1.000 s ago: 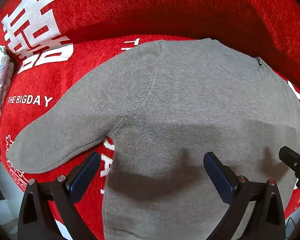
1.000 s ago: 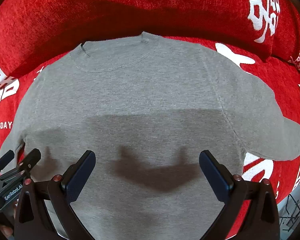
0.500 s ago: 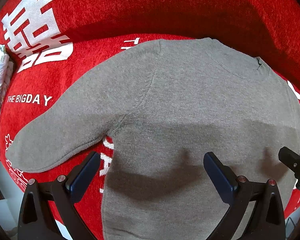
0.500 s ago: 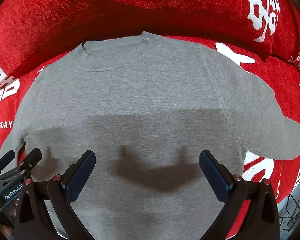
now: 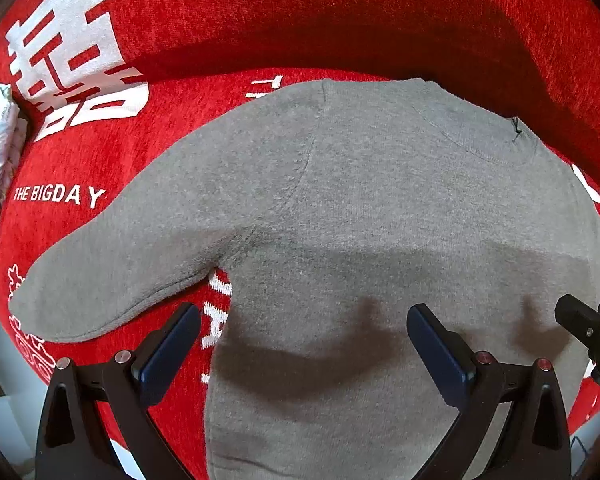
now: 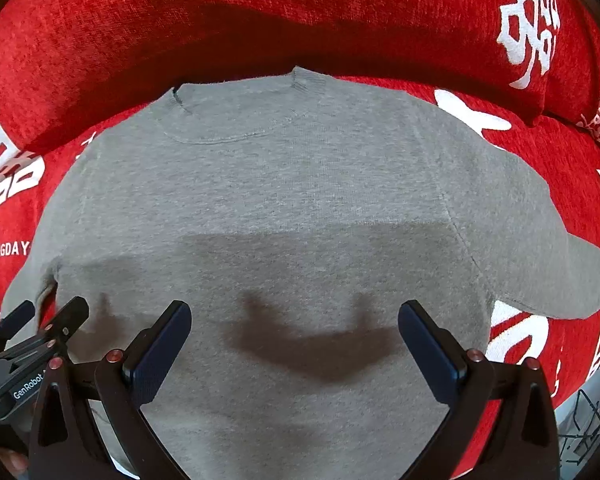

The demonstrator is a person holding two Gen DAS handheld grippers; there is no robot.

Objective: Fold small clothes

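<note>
Two grippers hover over the grey sweater (image 6: 300,220), which lies flat on the red cover (image 5: 120,152), sleeves spread out, ready for folding. The left gripper (image 5: 304,344) and right gripper (image 6: 296,340) both have jaws spread wide, holding nothing, apparently poised above the sweater's lower body.

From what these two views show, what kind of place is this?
Probably a home living room. A grey sweater lies flat on a red sofa cover printed with "THE BIGDAY" and large white characters, and a padded backrest rises behind it.
</note>
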